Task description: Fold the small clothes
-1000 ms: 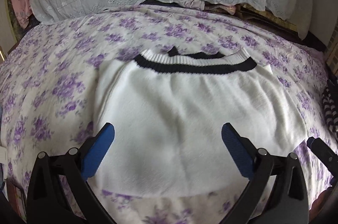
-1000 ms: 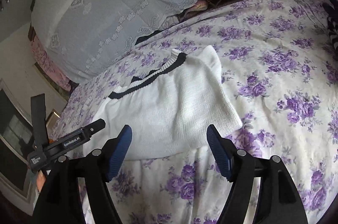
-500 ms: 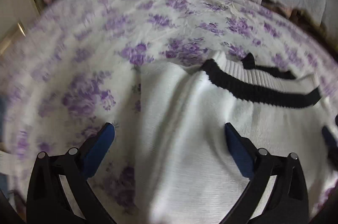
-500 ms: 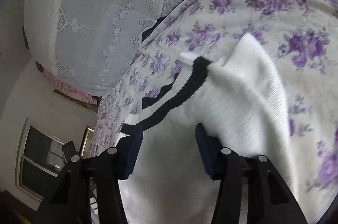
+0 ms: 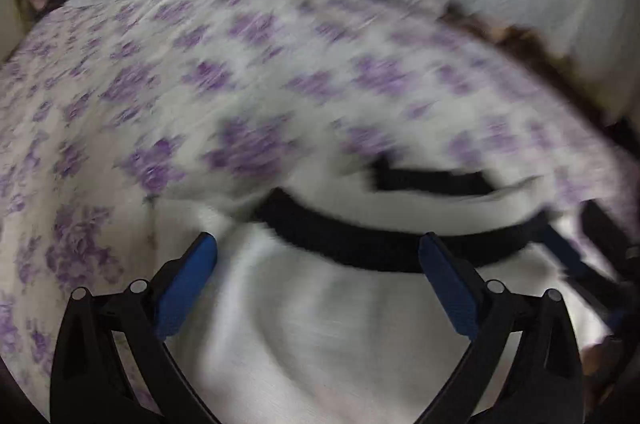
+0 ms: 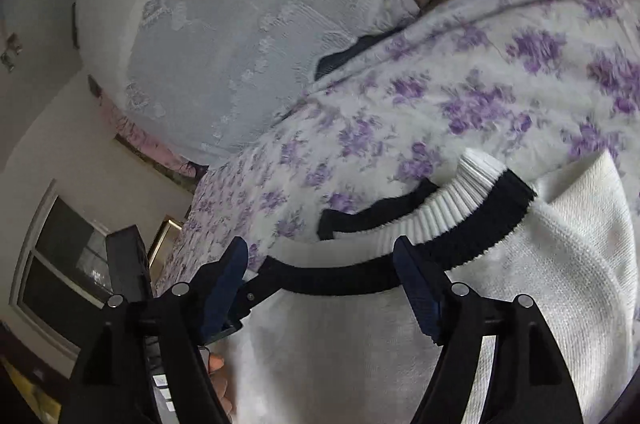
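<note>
A small white knit sweater (image 5: 320,344) lies flat on a bed; a black band (image 5: 380,248) and a ribbed white edge run along its far side. My left gripper (image 5: 316,256) hovers open over the cloth just short of that band, with nothing pinched; this view is blurred. In the right wrist view the sweater (image 6: 560,264) fills the lower right, and its black band (image 6: 472,232) passes under my right gripper (image 6: 320,260). That gripper's jaws are opening and its pads press on nothing. The left gripper (image 6: 248,300) shows just behind its left finger.
The purple-flowered bedspread (image 6: 480,84) stretches beyond the sweater. A lace-covered pile (image 6: 220,24) stands at the bed's far side, with a dark item (image 6: 344,56) at its foot. A window (image 6: 60,264) is at the left. Part of a person's hand (image 6: 218,364) shows below.
Both grippers have travelled from the sweater's near edge across it to the black-banded edge. The right jaws narrowed, then widened again. The left jaws stayed wide.
</note>
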The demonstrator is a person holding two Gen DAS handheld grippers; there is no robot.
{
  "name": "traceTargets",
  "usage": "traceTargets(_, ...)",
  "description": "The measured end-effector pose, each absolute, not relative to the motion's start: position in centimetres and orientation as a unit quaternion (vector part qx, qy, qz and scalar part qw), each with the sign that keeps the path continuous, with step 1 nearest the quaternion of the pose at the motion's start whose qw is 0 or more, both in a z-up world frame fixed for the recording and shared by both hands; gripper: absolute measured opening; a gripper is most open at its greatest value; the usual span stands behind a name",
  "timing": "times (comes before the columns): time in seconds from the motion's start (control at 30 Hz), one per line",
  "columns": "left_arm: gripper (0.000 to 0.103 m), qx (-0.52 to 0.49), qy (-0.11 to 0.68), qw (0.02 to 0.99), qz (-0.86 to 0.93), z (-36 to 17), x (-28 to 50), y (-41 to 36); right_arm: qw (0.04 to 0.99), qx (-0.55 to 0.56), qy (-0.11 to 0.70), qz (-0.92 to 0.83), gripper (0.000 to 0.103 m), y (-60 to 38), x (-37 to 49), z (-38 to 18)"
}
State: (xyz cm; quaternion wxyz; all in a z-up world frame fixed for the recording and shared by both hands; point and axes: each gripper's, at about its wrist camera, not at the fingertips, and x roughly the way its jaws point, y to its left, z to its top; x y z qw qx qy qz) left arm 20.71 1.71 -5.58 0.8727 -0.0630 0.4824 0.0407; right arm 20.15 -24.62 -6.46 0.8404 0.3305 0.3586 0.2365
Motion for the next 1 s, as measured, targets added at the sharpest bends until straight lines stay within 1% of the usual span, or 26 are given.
traceTargets(0.03,0.099,-0.066,0.494,0.865,0.055,-6.6,21.1,2.5,0.837,0.343,0.353,0.24,0.064,-25.6,20.1,-7.1)
traceTargets(0.07,0.099,-0.104,0.491,0.864,0.031,-7.1,21.0,3.7,0.834,0.35,0.353,0.241,0.047,-26.6,20.1,-7.3)
traceTargets(0.1,0.099,-0.128,0.484,0.865,0.023,-6.8,20.5,4.9,0.834,0.354,0.354,0.232,0.041,-27.6,20.1,-7.2)
traceTargets(0.13,0.098,-0.145,0.48,0.865,0.021,-6.4,20.2,5.7,0.849,0.349,0.345,0.197,0.042,-28.8,19.6,-6.8)
traceTargets(0.17,0.098,-0.153,0.476,0.866,0.024,-5.8,19.7,6.2,0.866,0.339,0.335,0.152,0.052,-29.7,18.9,-6.4)
traceTargets(0.2,0.098,-0.146,0.467,0.871,0.053,-5.0,18.8,6.7,0.877,0.333,0.324,0.124,0.067,-30.4,18.1,-6.0)
traceTargets(0.23,0.098,-0.131,0.451,0.879,0.083,-4.1,17.6,7.0,0.878,0.333,0.316,0.134,0.067,-30.5,17.3,-5.6)
traceTargets(0.3,0.098,-0.125,0.426,0.893,0.074,-2.8,14.9,7.0,0.869,0.33,0.317,0.187,0.067,-29.2,15.8,-4.5)
traceTargets(0.37,0.098,-0.134,0.426,0.894,0.024,-2.4,12.7,6.4,0.865,0.299,0.316,0.249,0.068,-26.2,13.1,-3.2)
traceTargets(0.43,0.098,-0.12,0.431,0.894,-0.012,-2.4,10.6,5.1,0.857,0.261,0.328,0.299,0.07,-22.9,10.4,-2.8)
traceTargets(0.57,0.098,-0.07,0.442,0.894,-0.039,-3.7,7.2,2.1,0.833,0.223,0.372,0.343,0.074,-19.2,6.6,-4.3)
traceTargets(0.67,0.099,0.009,0.464,0.886,0.007,-6.1,6.4,0.6,0.836,0.205,0.41,0.303,0.076,-19.7,5.2,-6.8)
traceTargets(0.7,0.099,0.017,0.479,0.877,0.012,-7.2,6.3,0.6,0.833,0.218,0.417,0.293,0.075,-20.9,5.0,-7.7)
traceTargets(0.77,0.099,-0.026,0.487,0.873,-0.005,-7.7,5.8,1.9,0.816,0.274,0.409,0.302,0.068,-24.2,4.7,-8.8)
traceTargets(0.8,0.099,-0.04,0.491,0.87,-0.008,-7.5,5.5,2.6,0.819,0.295,0.404,0.28,0.066,-26.2,4.4,-8.9)
traceTargets(0.93,0.099,-0.061,0.487,0.871,0.009,-7.5,3.7,4.7,0.824,0.357,0.381,0.221,0.065,-32.5,3.1,-9.7)
traceTargets(0.97,0.099,-0.066,0.486,0.871,0.013,-7.3,3.5,5.1,0.824,0.37,0.375,0.207,0.063,-33.5,2.7,-9.8)
traceTargets(1.0,0.099,-0.069,0.484,0.872,0.021,-7.0,3.3,5.5,0.826,0.378,0.37,0.195,0.063,-34.2,2.2,-9.5)
